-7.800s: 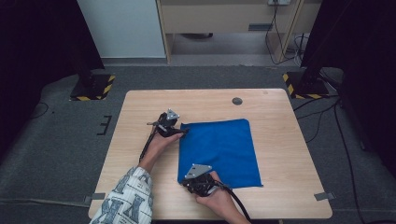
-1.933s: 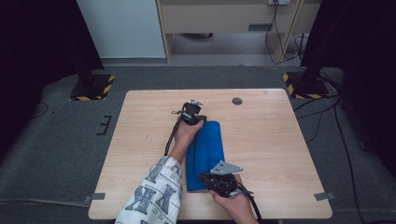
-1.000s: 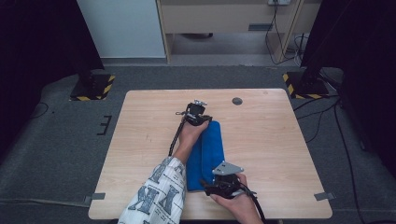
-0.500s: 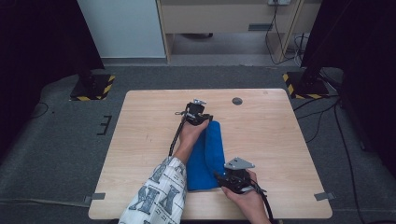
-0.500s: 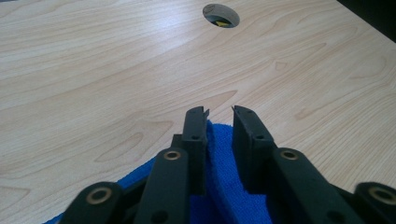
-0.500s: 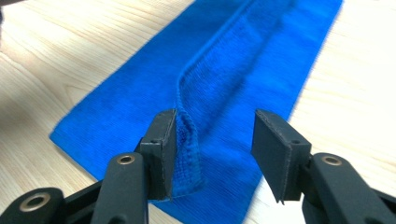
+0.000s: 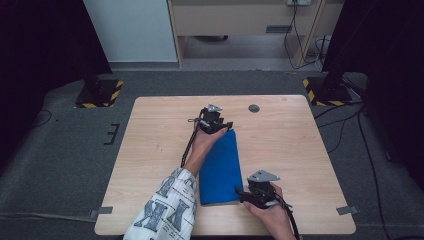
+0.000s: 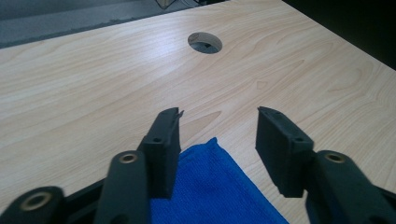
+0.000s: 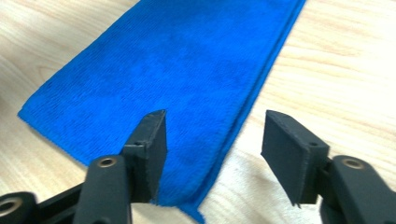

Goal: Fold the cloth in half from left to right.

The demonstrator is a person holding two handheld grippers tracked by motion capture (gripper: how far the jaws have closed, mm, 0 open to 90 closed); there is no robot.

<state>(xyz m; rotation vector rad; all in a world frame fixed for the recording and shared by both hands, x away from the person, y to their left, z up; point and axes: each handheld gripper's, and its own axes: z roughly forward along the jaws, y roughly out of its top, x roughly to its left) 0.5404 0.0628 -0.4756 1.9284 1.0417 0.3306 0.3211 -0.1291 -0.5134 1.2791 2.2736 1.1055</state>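
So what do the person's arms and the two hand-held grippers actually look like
Both are black. The left hand-held gripper and the right hand-held gripper each carry a grey three-cornered plate on top and trail a black cable. Each has two flat, blocky black jaws, with brass-coloured rivets at the joints in the gripper views. The left arm wears a white sleeve with a dark blue-grey print; the right forearm is bare.

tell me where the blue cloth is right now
In the high view the blue cloth lies folded into a narrow strip near the middle of the table, its far end at the left gripper, its near right corner by the right gripper.
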